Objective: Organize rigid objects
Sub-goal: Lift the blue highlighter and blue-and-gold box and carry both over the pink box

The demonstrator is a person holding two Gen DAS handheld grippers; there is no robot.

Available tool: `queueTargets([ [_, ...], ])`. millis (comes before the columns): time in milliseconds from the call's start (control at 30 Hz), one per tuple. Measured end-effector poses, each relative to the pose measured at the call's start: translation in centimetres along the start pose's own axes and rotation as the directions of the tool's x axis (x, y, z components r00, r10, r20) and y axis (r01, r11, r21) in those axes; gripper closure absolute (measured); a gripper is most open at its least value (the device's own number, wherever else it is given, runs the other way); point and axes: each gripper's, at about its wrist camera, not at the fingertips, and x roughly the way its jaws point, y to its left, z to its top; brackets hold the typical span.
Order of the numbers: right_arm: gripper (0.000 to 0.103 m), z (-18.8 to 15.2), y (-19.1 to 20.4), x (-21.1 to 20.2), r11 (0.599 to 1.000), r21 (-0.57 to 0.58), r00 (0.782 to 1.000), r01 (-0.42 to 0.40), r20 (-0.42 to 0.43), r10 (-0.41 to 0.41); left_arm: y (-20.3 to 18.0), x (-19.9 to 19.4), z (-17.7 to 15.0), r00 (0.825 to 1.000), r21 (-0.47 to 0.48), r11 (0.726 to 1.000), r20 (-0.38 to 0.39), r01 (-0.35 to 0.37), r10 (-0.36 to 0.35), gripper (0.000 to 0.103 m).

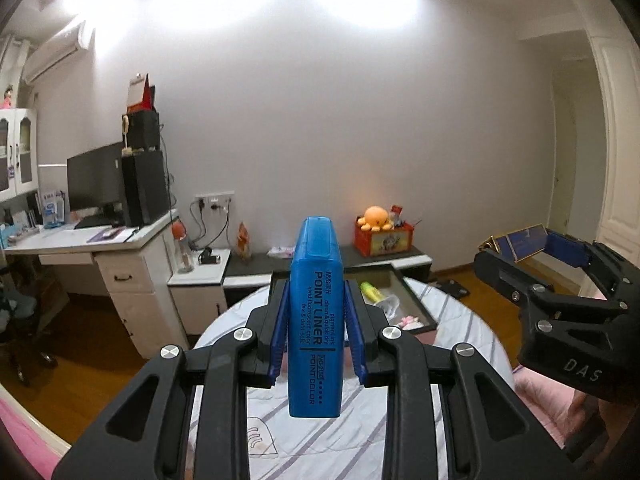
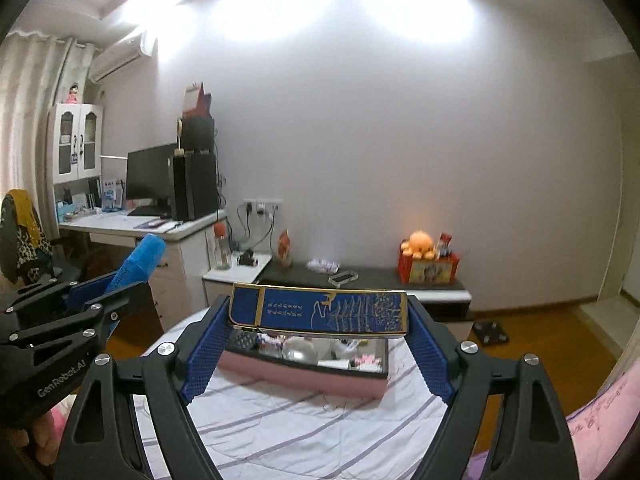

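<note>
My left gripper (image 1: 316, 300) is shut on a blue highlighter (image 1: 316, 312) marked POINT LINER, held upright above the bed. It also shows at the left of the right wrist view (image 2: 138, 264). My right gripper (image 2: 320, 316) is shut on a flat blue box with gold trim (image 2: 320, 310), held crosswise between the pads. That box (image 1: 528, 244) and gripper show at the right of the left wrist view. Below both stands a pink storage box (image 2: 304, 372) with dark inner walls, holding several small items, among them a yellow-green highlighter (image 1: 370, 290).
The storage box rests on a bed with a white striped sheet (image 2: 280, 420). Beyond the bed foot are a low dark cabinet (image 2: 360, 276) with an orange plush toy (image 2: 420, 244), a white desk (image 1: 80, 240) with a monitor, and wooden floor.
</note>
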Motion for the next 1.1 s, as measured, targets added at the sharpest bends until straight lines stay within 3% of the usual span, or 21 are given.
queueTargets([
  [300,0.019,1.4,0.5,-3.1,1.0,-0.016,0.998,-0.004,0.062,0.005,-0.3,-2.7,1.3,0.998,0.024,0.999,0.047,-0.044,0.043,0.076],
  [633,0.019,1.7,0.1,-2.5,1.0,-0.014,0.998,-0.016,0.061,0.017,-0.8,-2.5,2.0,0.997,0.033,0.998,0.057,-0.06,0.058,0.076],
  [900,0.019,2.0,-0.5,-0.3,1.0,-0.007,0.999,-0.017,0.046,0.018,-1.5,0.7,2.4,0.997,0.07,0.995,0.032,-0.073,0.071,0.076],
  [1100,0.019,1.9,-1.5,4.2,1.0,-0.007,1.0,-0.017,0.003,0.017,-1.8,5.9,2.7,0.997,0.106,0.991,-0.022,-0.077,0.08,0.076],
])
